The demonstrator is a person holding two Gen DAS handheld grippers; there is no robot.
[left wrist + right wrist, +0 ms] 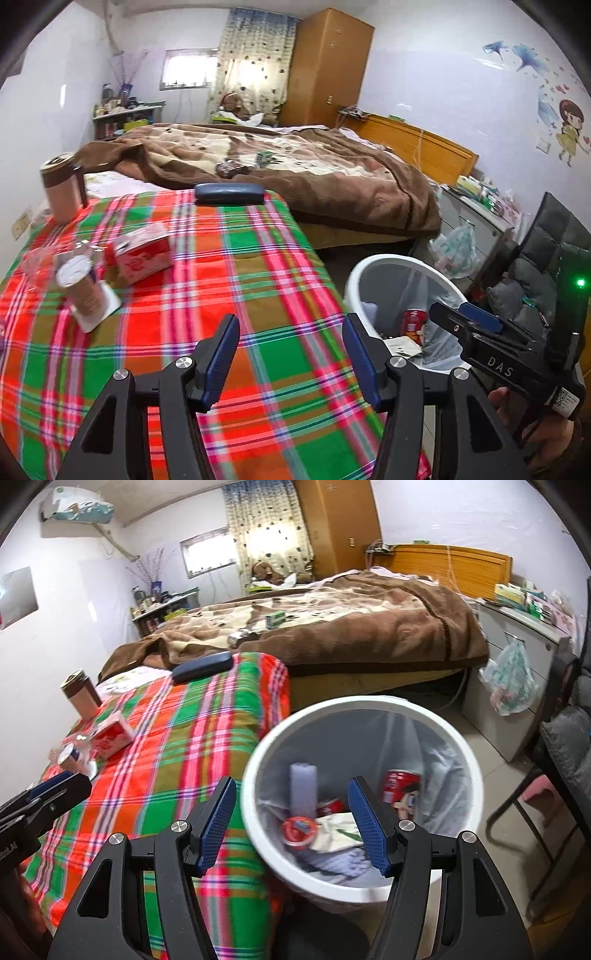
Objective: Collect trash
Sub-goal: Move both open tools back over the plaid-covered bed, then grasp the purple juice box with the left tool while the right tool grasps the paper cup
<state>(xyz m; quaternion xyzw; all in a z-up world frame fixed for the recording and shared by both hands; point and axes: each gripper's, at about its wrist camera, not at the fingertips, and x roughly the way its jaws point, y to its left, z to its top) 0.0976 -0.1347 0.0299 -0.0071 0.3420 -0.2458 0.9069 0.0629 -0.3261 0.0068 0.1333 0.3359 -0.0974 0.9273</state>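
Note:
My left gripper [291,354] hangs open and empty over the plaid cloth [229,295] of the table. At the table's left lie a red-and-white carton [142,253], a tipped brown cup with a white lid [79,284] on a white card, and crumpled clear plastic [37,266]. The white bin [369,716] stands on the floor right of the table. It holds a red can [400,786], a pale tube [303,788], a red lid [299,830] and paper. My right gripper [293,825] is open and empty above the bin's near left rim.
A brown-and-pink tumbler [62,188] and a dark blue case [229,192] sit at the table's far edge. Behind is a bed with a brown blanket [295,162]. A plastic bag [511,681] hangs on a grey cabinet, and a dark chair [569,738] stands at right.

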